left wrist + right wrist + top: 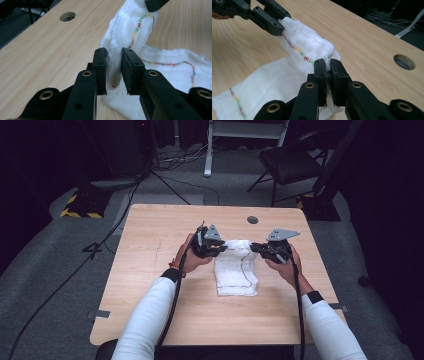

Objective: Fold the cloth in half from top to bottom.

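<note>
Room: dark floor with loose cables, a folding chair (290, 162) behind, and a light wooden worktop (150, 270) with a round cable hole (252, 219) near its far edge.
Cloth: a white towel (236, 267) with a line of coloured stitching lies about the middle of the worktop; its near part is flat on the wood, its far edge is lifted and hangs between the two tools.
Left hand-held gripper (114, 71): jaws nearly closed, with a fold of the far-left edge of the towel pinched between them.
Right hand-held gripper (328, 80): jaws almost together on the far-right edge of the towel, holding it up.
Hands: the left hand (192, 257) and the right hand (284, 267) carry the tools from each side, white sleeves behind.
Handling: the towel looks light, soft and limp, so it will likely sag between the two grips and slide little on wood; not fragile.
Where to hold: the corners or the hem seem best, because a thin pinch in the middle would only bunch the fabric.
</note>
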The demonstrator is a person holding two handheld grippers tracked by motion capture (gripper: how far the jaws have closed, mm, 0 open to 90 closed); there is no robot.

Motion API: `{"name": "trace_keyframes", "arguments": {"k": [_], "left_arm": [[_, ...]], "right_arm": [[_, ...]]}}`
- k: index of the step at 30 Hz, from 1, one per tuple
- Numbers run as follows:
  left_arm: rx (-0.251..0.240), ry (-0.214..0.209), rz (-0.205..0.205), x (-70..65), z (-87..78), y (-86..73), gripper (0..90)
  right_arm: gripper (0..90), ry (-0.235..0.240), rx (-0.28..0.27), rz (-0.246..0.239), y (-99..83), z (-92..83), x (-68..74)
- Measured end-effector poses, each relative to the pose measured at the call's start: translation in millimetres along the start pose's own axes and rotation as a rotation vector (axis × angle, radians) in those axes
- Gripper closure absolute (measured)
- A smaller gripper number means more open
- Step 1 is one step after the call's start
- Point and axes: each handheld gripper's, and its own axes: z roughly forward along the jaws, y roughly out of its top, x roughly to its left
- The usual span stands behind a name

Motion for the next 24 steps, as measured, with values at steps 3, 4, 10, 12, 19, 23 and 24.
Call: {"name": "trace_keyframes", "arguments": {"k": [3,4,10,12,19,23,24], "left_arm": [[0.012,-0.019,0.024,-6.4,-1.3,-4.0,75.5],[0.014,-0.021,0.025,-8.9,-2.5,-5.4,75.6],[0.025,-0.053,0.052,-20.4,-10.2,-11.8,78.2],[0.033,-0.061,0.061,-24.7,-12.1,-14.1,78.2],[0.048,-0.092,0.079,-40.7,-16.4,-25.1,77.5],[0.067,-0.116,0.100,-50.6,-14.9,-30.2,77.7],[0.073,-0.122,0.103,-52.8,-14.6,-31.4,77.7]], "right_arm": [[84.6,0.023,0.006,-0.006,-6.4,-1.5,3.5],[84.6,0.030,0.007,-0.008,-8.2,-2.2,5.1],[84.5,0.080,0.009,-0.017,-17.9,-8.0,14.8],[84.5,0.087,0.020,-0.031,-20.9,-9.4,19.5],[84.3,0.119,0.054,-0.074,-28.7,-13.7,33.1],[84.1,0.132,0.081,-0.083,-36.5,-13.8,36.5],[84.1,0.131,0.089,-0.090,-38.6,-14.2,37.5]]}}
